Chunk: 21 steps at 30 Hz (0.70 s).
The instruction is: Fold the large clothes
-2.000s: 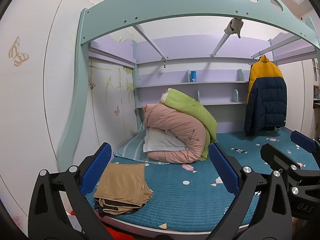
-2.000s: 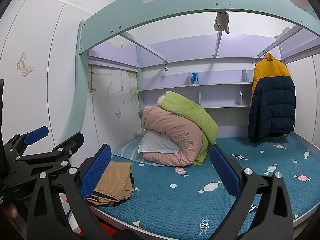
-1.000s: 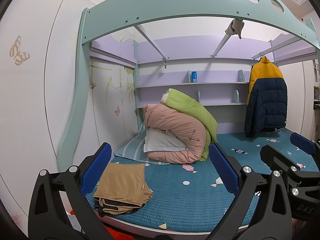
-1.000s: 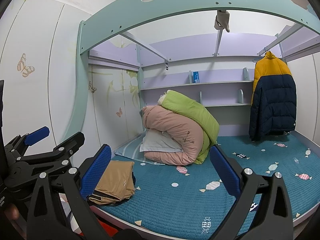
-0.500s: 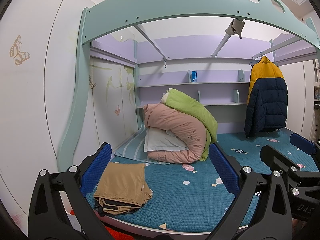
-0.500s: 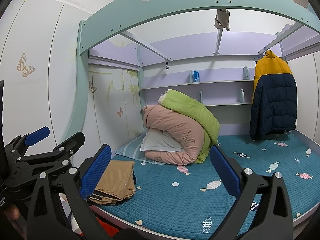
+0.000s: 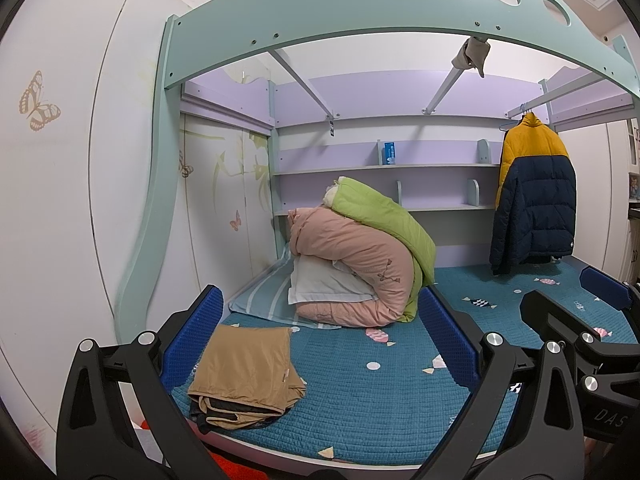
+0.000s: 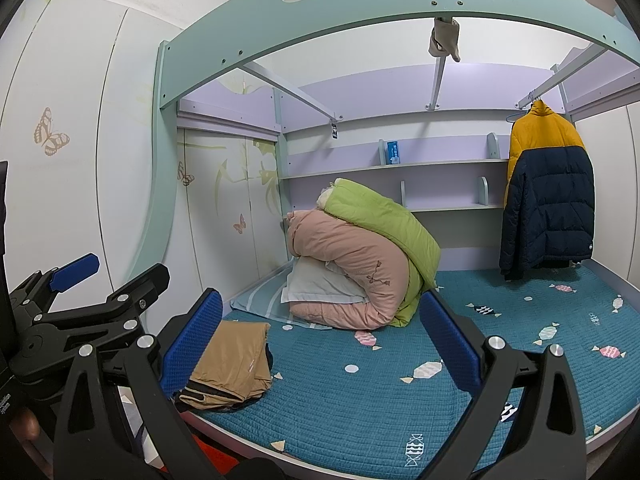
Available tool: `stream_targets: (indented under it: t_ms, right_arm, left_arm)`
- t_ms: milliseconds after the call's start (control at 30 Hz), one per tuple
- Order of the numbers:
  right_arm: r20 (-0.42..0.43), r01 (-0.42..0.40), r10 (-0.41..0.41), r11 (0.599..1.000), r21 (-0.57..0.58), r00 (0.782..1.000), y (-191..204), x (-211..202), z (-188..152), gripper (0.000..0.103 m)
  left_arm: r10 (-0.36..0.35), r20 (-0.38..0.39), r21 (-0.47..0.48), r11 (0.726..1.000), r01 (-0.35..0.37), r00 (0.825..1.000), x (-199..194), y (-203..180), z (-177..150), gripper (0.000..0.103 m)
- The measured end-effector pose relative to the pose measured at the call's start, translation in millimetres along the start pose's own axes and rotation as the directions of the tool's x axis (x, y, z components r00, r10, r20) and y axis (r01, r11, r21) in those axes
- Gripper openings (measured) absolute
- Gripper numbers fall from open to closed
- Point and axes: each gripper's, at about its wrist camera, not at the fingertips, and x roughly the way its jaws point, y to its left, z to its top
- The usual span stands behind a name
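Observation:
A folded tan garment (image 7: 248,368) lies on a dark folded one at the front left corner of the teal bed (image 7: 360,408); it also shows in the right wrist view (image 8: 230,364). My left gripper (image 7: 320,340) is open and empty, held back from the bed edge, with the tan garment between its blue pads. My right gripper (image 8: 320,340) is open and empty, to the right of the left one. A yellow and navy puffer jacket (image 7: 534,196) hangs on a rail at the right, seen also in the right wrist view (image 8: 548,196).
Rolled pink and green quilts (image 7: 360,256) with a white pillow sit on a striped pillow at the bed's back left. Shelves (image 7: 384,166) run along the back wall. The mint bunk frame (image 7: 360,12) arches overhead. White wardrobe doors (image 7: 60,200) stand at the left.
The right gripper's view has drifted slightly to the left and up. The left gripper and the clothes have not visibly moved.

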Motion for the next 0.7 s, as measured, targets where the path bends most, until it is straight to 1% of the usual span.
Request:
stream_targets:
  t_ms: [700]
  right_arm:
    - [-0.005,0.0,0.0,1.0,0.004,1.0,2.0,2.4,-0.6,0.095]
  left_arm:
    - [0.01,-0.002,-0.009,1.0,-0.01,1.0,-0.9,-1.3,-1.3,0.098]
